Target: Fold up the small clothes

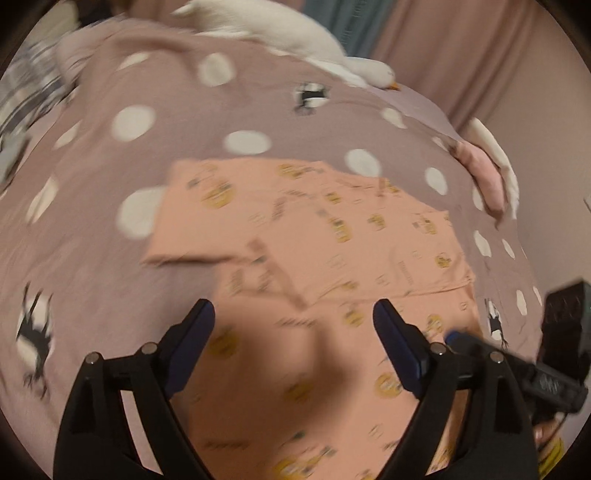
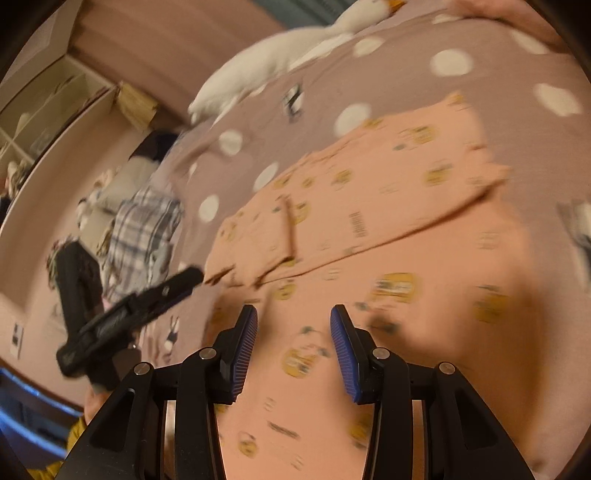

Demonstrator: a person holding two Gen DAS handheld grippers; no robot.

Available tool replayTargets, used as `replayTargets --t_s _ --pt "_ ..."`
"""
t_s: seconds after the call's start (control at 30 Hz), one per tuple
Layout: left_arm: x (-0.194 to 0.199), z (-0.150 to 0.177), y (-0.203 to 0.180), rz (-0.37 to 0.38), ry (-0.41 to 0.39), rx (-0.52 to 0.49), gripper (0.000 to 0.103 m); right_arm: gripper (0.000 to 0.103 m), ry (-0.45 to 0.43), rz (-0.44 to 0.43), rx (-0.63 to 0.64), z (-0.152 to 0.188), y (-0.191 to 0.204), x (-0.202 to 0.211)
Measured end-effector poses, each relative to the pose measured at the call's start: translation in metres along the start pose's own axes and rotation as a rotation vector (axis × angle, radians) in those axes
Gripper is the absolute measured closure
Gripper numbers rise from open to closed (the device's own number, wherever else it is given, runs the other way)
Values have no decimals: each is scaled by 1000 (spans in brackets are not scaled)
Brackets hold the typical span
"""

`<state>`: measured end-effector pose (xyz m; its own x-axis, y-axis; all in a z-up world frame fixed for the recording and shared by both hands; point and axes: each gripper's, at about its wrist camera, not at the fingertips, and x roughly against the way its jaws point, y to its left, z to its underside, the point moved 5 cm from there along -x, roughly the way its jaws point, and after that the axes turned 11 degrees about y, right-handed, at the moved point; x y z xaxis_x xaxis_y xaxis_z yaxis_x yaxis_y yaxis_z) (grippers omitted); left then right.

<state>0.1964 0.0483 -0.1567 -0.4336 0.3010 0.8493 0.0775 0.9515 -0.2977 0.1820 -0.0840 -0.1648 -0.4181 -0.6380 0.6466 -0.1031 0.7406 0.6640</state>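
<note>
A peach garment (image 1: 332,236) (image 2: 388,206) with small yellow prints lies partly folded on a mauve bedspread (image 1: 110,229) (image 2: 480,40) with white dots. One folded layer lies over its far half, and a sleeve piece sticks out to the left in the left wrist view. My left gripper (image 1: 293,308) hovers over the near part of the garment, wide open with nothing between its fingers. My right gripper (image 2: 294,312) hangs over the same cloth, its blue pads (image 2: 243,354) apart and gripping nothing. Each gripper shows at the edge of the other's view: right gripper (image 1: 456,336), left gripper (image 2: 184,282).
A white plush goose (image 1: 280,26) (image 2: 258,74) lies along the bed's far side. A folded pink cloth (image 1: 484,173) and a white piece (image 1: 502,166) sit at the right edge. A plaid cloth (image 2: 144,229) lies at the bed's left end. Curtains (image 1: 461,55) hang behind.
</note>
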Motion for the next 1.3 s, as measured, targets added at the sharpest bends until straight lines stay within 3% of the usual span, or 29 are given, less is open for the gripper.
replayTargets --t_s 0.07,0.17,0.23,0.37,0.5,0.57,0.67,0.77,0.8,0.83,1.1,1.2,1.3 --pt "6 13 14 -15 8 18 15 61 28 2 13 -10 8 -20" --pt "15 30 32 -42 8 42 15 61 42 85 96 -23 28 -43" --pt "19 38 43 -30 8 65 15 61 53 143 200 -28 48 -58" --pt "24 45 55 -11 9 93 15 61 103 159 361 -35 82 -92" --pt "28 48 56 23 4 100 15 61 170 283 498 -36 96 -129" --pt "30 49 57 31 1 98 15 61 198 317 491 -39 88 -140" --pt "32 50 59 40 0 101 15 69 205 291 447 -46 80 -140" --pt "32 50 60 43 1 104 15 86 219 231 409 -48 74 -134" --pt "32 50 59 45 2 106 15 98 221 239 402 -49 71 -133" --pt "32 50 59 49 3 107 15 101 221 245 396 -50 67 -132" --pt "31 50 57 51 11 102 15 101 153 199 357 -50 72 -121" --pt "31 51 57 46 11 102 15 86 155 183 357 -51 81 -127" --pt "30 51 57 45 15 100 15 85 165 238 393 -51 85 -137"
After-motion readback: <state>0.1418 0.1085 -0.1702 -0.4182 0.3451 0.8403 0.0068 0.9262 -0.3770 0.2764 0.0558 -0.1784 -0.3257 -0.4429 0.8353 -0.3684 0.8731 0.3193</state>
